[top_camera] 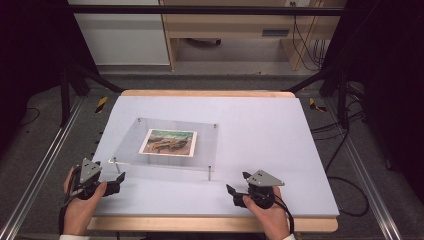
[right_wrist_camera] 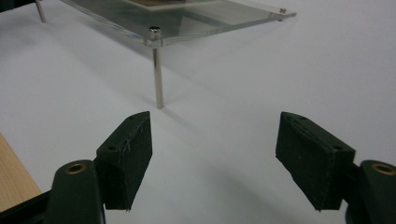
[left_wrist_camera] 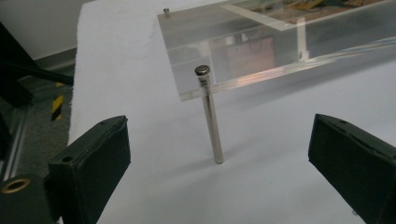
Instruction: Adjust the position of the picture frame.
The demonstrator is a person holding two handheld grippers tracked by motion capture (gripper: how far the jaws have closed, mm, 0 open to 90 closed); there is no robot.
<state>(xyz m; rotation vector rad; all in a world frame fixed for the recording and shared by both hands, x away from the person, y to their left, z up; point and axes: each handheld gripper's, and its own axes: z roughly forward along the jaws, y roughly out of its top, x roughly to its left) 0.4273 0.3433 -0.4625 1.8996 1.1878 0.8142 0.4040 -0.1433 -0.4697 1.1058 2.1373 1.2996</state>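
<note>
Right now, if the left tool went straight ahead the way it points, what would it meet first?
Probably the near metal leg under the clear acrylic panel: it stands almost centred between the left tool's open jaws. Depth is unclear, so it might slip just past it.

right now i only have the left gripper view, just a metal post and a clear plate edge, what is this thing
Observer: The high view shows a clear acrylic plate raised on four metal posts, on a white table.
Operator: anything on the plate
Observer: Yes, a small printed picture lies at its middle.
Operator: where is my other hand
Observer: The right gripper sits near the table's front edge, right of the plate's front right post, with its jaws open and nothing between them.
Operator: and my left
Observer: The left gripper is just off the plate's front left corner, jaws apart.
</note>
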